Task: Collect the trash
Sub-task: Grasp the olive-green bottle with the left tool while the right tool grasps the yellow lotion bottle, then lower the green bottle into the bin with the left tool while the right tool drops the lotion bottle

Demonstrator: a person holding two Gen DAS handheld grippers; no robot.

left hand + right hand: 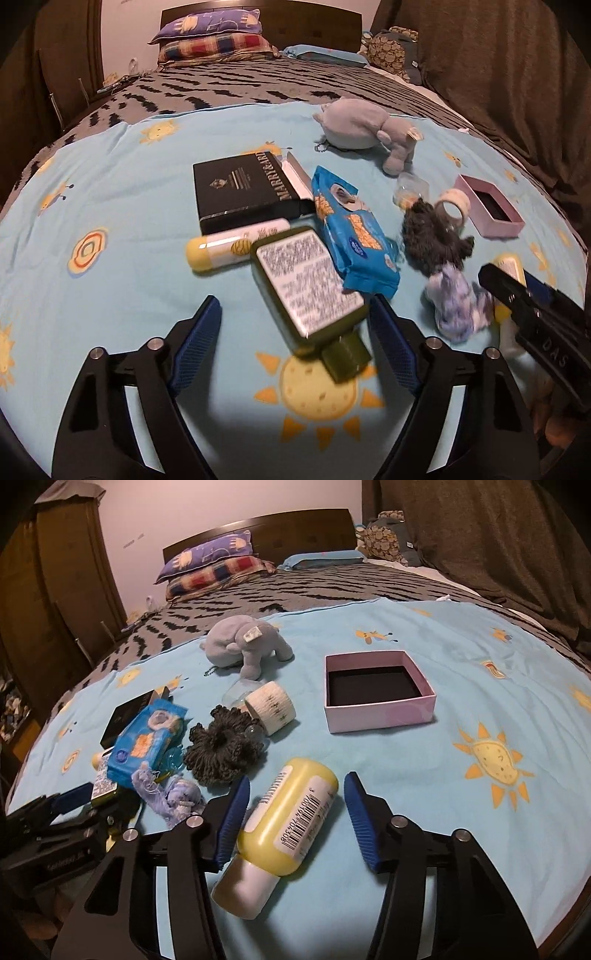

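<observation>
**Both tongs straddle bottles on the bed**

The left tongs (293, 325) stand apart around a green bottle (308, 284). Its right pad sits at the bottle's edge, and whether it touches is unclear; the left pad is well clear. The bottle lies on the blue sheet (110, 206) with its cap toward 6 o'clock and its white label facing up.

The right tongs (295, 812) stand apart around a yellow bottle (291, 812), which lies with its white cap toward 7 o'clock. The left pad is just at the bottle's side, contact uncertain; the right pad stands clear.

In the left view, a blue wipes pack (351, 229) touches the green bottle at 1 o'clock. A yellow-capped tube (236, 243) lies at 10 o'clock, touching a black box (243, 192) beyond it.

In the right view, a grey scrunchie (225, 749) lies at 11 o'clock of the yellow bottle. A purple scrunchie (177, 794) lies at 9 o'clock. A tape roll (271, 707) touches the grey scrunchie's far side. A pink box (380, 709), open, sits at 1 o'clock, well apart. A plush elephant (247, 646) lies farther off at 12 o'clock.
</observation>
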